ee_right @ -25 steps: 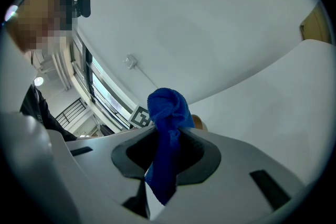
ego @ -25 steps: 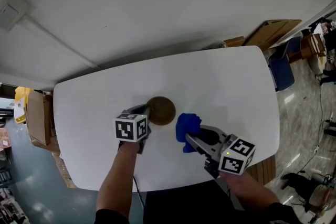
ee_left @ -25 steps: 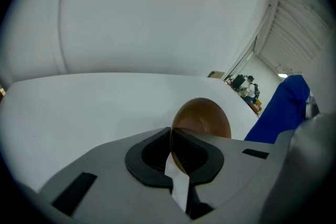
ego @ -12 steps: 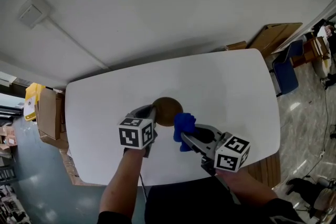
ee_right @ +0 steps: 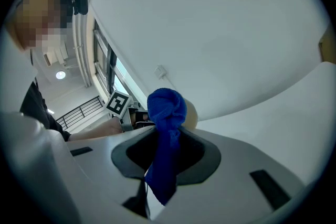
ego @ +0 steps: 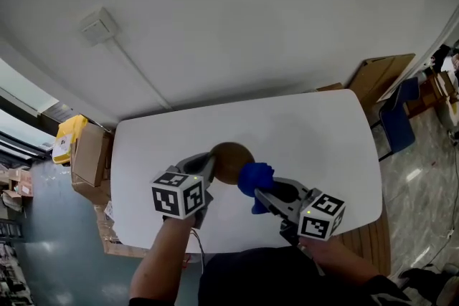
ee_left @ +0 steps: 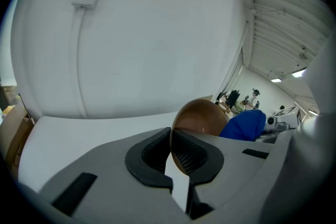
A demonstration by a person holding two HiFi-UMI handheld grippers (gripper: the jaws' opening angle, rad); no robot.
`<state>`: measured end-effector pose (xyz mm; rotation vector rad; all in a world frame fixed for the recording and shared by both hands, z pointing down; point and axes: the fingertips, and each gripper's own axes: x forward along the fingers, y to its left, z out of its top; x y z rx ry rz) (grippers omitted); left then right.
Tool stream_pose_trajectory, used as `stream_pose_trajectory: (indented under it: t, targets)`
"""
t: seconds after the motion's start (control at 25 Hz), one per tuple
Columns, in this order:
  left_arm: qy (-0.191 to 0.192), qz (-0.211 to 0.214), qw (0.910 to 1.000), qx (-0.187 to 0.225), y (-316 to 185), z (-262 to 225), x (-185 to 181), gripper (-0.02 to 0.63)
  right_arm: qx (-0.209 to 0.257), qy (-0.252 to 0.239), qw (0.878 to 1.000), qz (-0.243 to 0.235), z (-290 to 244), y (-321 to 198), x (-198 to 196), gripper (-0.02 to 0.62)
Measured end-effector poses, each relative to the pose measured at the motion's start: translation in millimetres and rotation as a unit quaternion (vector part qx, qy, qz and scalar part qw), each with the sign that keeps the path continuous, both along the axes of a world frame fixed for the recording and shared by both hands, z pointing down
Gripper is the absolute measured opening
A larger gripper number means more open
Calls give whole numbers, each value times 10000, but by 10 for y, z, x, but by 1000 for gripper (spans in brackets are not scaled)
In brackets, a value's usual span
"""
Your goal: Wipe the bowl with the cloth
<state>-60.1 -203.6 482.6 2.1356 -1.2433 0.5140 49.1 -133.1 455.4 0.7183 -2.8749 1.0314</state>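
Note:
A brown bowl [ego: 231, 158] hangs tilted above the white table [ego: 315, 132], with my left gripper [ego: 210, 163] shut on its rim. In the left gripper view the rim of the bowl [ee_left: 202, 115] is pinched between the pads at my left gripper [ee_left: 171, 136], and the blue cloth [ee_left: 244, 124] shows just right of it. My right gripper [ego: 259, 193] is shut on the bunched blue cloth [ego: 254, 178], which sits against the bowl's right side. In the right gripper view the cloth [ee_right: 167, 113] hangs out of my right gripper [ee_right: 165, 140], with the bowl [ee_right: 191, 116] behind it.
Cardboard boxes [ego: 90, 154] and a yellow item [ego: 68, 136] stand on the floor left of the table. A flat cardboard sheet [ego: 380, 72] and a blue chair [ego: 401, 127] are at the right. A wall box [ego: 97, 25] with a conduit is on the wall behind.
Both grippers have risen. The bowl has come up off the table in the left gripper, and the cloth has moved left against the bowl.

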Motion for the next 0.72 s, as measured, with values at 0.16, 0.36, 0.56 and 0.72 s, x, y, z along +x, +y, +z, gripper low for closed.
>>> stream_pose_trajectory:
  t: [0.16,0.36,0.56,0.72]
  targets:
    - [-49,-66,9997,223,171,-321,-109,20,123,-46,9998,-145,-112,117,60,77]
    - [90,-189,9991,366,337,-512,-217,21,413,-72,9990,-151,-267,118,51,77]
    - [314,-114,9983,485,491,-689,-301,20,679,-216,9971,265,-522,-8,129,76]
    - [576,132,9961,653,537,-899,-204,20,1099,-325,9934,-95,-780,111,-106,75]
